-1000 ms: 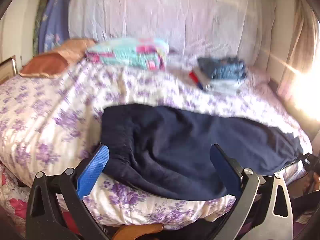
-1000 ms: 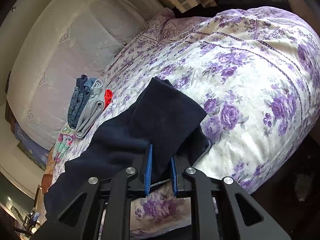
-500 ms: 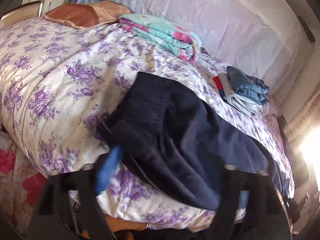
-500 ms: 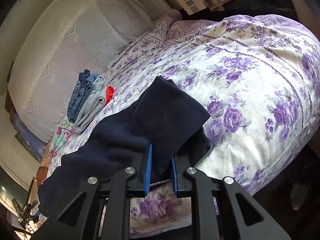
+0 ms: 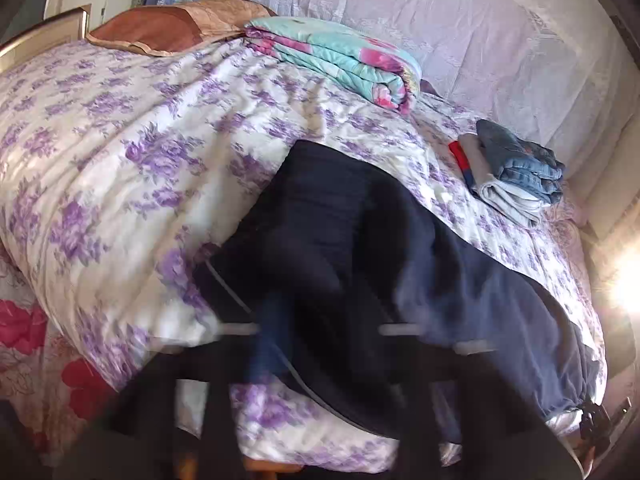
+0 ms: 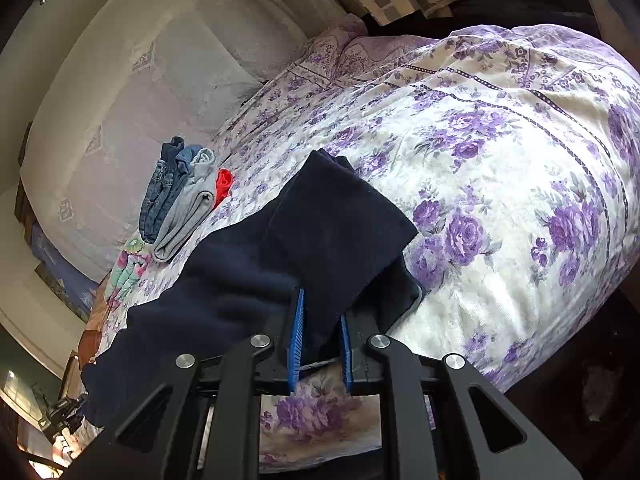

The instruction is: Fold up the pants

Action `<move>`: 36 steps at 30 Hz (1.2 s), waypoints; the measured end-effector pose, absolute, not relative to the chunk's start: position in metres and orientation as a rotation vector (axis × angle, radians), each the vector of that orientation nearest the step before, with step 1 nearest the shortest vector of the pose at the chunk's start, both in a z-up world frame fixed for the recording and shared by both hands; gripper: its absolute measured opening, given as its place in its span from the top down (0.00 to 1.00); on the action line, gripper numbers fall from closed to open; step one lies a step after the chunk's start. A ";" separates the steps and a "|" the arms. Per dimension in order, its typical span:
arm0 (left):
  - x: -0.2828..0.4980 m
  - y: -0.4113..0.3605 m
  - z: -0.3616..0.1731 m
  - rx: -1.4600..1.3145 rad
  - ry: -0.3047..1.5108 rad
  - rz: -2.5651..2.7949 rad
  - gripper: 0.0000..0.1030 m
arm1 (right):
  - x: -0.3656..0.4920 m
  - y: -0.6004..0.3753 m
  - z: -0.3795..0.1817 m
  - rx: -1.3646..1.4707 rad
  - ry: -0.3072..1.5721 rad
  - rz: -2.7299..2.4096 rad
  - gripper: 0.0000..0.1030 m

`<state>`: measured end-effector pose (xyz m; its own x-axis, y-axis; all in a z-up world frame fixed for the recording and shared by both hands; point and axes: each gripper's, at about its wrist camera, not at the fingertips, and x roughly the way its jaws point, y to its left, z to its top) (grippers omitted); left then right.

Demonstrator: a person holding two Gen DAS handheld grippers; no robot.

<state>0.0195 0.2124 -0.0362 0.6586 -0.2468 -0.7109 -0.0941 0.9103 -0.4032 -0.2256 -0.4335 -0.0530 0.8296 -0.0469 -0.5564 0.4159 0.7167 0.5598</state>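
Observation:
Dark navy pants [image 5: 360,216] lie stretched across the purple-flowered bedspread [image 5: 120,152]. My left gripper [image 5: 332,320] is badly motion-blurred at the near edge of the pants. Its jaws are closing, with a bunched fold of the navy fabric caught between the blurred fingers. In the right wrist view the other end of the pants [image 6: 336,232] is folded over on itself. My right gripper [image 6: 320,320] is shut on that end, its blue pads [image 6: 297,340] pressing the cloth from both sides.
A stack of folded jeans and grey clothes [image 5: 516,172] [image 6: 180,196] sits further back on the bed. A folded turquoise-and-pink quilt [image 5: 340,60] and a brown pillow [image 5: 160,28] lie near the wall. Sun glare [image 5: 628,292] washes out the right side.
My left gripper came down onto the near edge of the pants, rolled, and went from wide open to nearly shut around the fabric. The right gripper kept its hold and stayed put.

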 end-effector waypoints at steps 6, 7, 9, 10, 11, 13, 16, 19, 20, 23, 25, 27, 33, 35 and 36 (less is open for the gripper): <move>0.014 0.241 -0.019 -0.475 0.763 -0.048 0.85 | -0.225 -0.428 -0.052 0.675 0.551 -0.273 0.86; 0.017 0.246 -0.032 -0.494 0.809 -0.038 0.85 | -0.224 -0.427 -0.055 0.661 0.567 -0.272 0.86; 0.013 0.246 -0.053 -0.482 0.847 -0.032 0.84 | -0.225 -0.430 -0.056 0.654 0.571 -0.248 0.86; 0.005 0.237 -0.049 -0.398 0.820 -0.019 0.84 | -0.225 -0.431 -0.053 0.653 0.579 -0.239 0.86; -0.001 0.231 -0.043 -0.353 0.805 -0.015 0.83 | -0.226 -0.433 -0.050 0.651 0.589 -0.235 0.84; -0.012 0.229 -0.028 -0.329 0.787 -0.006 0.69 | -0.229 -0.435 -0.040 0.636 0.605 -0.249 0.76; -0.027 0.245 0.000 -0.316 0.752 0.069 0.42 | -0.245 -0.436 -0.013 0.552 0.610 -0.413 0.54; -0.041 0.263 0.036 -0.377 0.650 0.093 0.36 | -0.267 -0.432 0.021 0.419 0.529 -0.717 0.50; -0.038 0.258 0.047 -0.375 0.624 0.067 0.34 | -0.266 -0.423 0.035 0.358 0.482 -0.725 0.50; -0.011 0.201 0.060 -0.294 0.649 -0.150 0.31 | -0.217 -0.387 0.061 0.362 0.478 -0.379 0.48; 0.008 0.149 0.049 -0.209 0.678 -0.253 0.24 | -0.167 -0.357 0.062 0.408 0.532 -0.089 0.37; 0.026 0.104 0.017 -0.106 0.742 -0.277 0.23 | -0.109 -0.323 0.046 0.380 0.650 0.048 0.36; 0.018 0.135 -0.050 -0.041 0.823 -0.218 0.64 | -0.056 -0.357 -0.054 0.373 0.922 0.007 0.96; 0.010 0.154 -0.044 -0.098 0.836 -0.234 0.73 | -0.065 -0.383 -0.057 0.461 0.956 -0.020 0.99; 0.010 0.164 -0.038 -0.152 0.855 -0.246 0.74 | -0.066 -0.387 -0.052 0.491 0.970 -0.038 0.90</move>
<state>0.0104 0.1643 -0.0376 0.6302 -0.2748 -0.7262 0.1532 0.9609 -0.2307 -0.0664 -0.3866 -0.0524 0.5735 0.1840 -0.7983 0.2467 0.8904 0.3825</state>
